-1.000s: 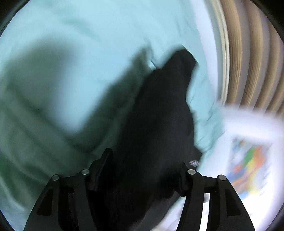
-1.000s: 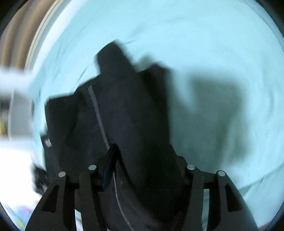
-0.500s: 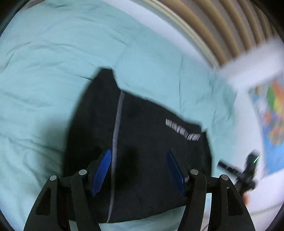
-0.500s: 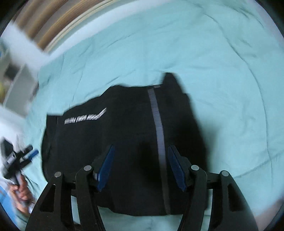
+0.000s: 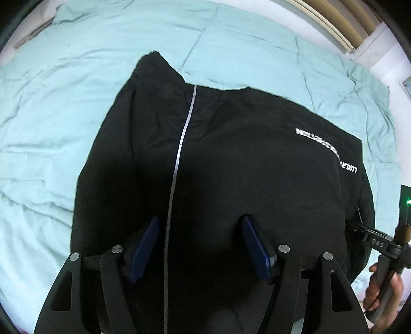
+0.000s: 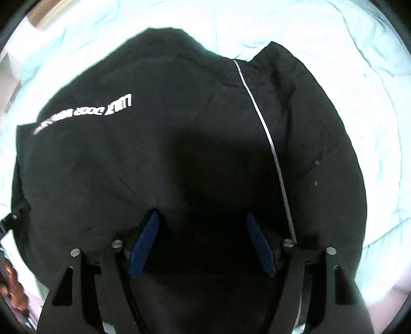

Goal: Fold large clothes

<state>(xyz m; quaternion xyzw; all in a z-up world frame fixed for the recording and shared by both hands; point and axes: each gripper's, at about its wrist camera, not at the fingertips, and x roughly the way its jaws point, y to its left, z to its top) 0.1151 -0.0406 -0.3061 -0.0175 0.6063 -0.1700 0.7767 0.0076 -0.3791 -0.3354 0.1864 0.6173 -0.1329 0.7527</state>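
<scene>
Pale mint bedding covers the bed [image 5: 77, 108], rumpled into soft creases, with a strip of slatted wood [image 5: 331, 18] showing past its far right corner. On it lies one black garment [image 5: 231, 159], spread broad and mostly flat, reaching from the middle of the bed toward the near edge. A thin pale stripe [image 5: 179, 154] runs down it lengthwise, and a line of white lettering [image 5: 326, 149] sits toward its right side; one corner of it pokes up toward the head of the bed.

Two tools are at work. The left hand-held gripper [image 5: 200, 246] hovers low over the near part of the cloth with its blue pads [image 5: 143, 246] spread wide and nothing between them. The right hand-held gripper [image 6: 203, 244] does likewise, jaws wide apart and empty, above the same dark fabric [image 6: 154, 144]. A person's hand [image 5: 382, 290] shows at the right edge of the left view, wrapped round a handle.

I judge the garment soft and limp, with some weight to it: it will sag and drape rather than hold a line, and a single layer could slip from the pads. Pinching at the hem corners or along a side edge, both layers together, looks the surest hold.
</scene>
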